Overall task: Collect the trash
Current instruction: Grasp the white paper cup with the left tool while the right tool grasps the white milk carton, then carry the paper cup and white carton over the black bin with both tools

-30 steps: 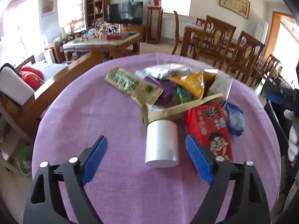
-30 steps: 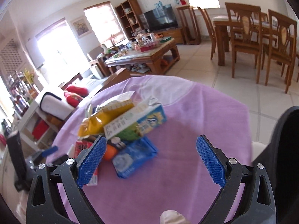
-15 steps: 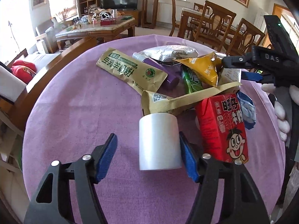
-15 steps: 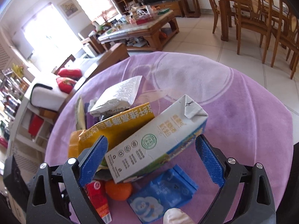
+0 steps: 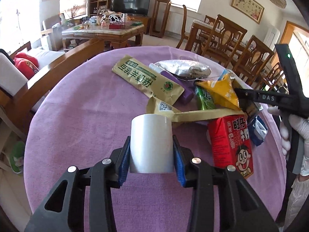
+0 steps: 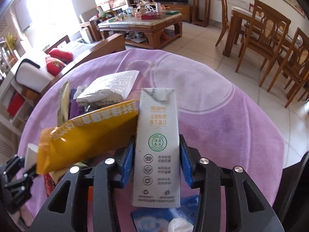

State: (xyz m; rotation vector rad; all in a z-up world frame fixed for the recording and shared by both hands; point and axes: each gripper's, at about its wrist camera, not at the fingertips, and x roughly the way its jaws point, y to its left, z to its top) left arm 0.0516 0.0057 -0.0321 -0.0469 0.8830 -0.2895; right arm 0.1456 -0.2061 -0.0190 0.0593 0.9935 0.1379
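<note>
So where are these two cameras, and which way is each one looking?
Left wrist: on the left gripper, looking along its fingers, down across the purple table at the white cup it has just closed on; a gloved hand shows at right.
Right wrist: on the right gripper, looking down at the milk carton it has just closed on; only its fingers show.
Shared: the table, the yellow bag, the room behind.

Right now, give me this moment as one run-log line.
left hand-held gripper: just closed on white cup | right hand-held gripper: just closed on milk carton | both on purple tablecloth
</note>
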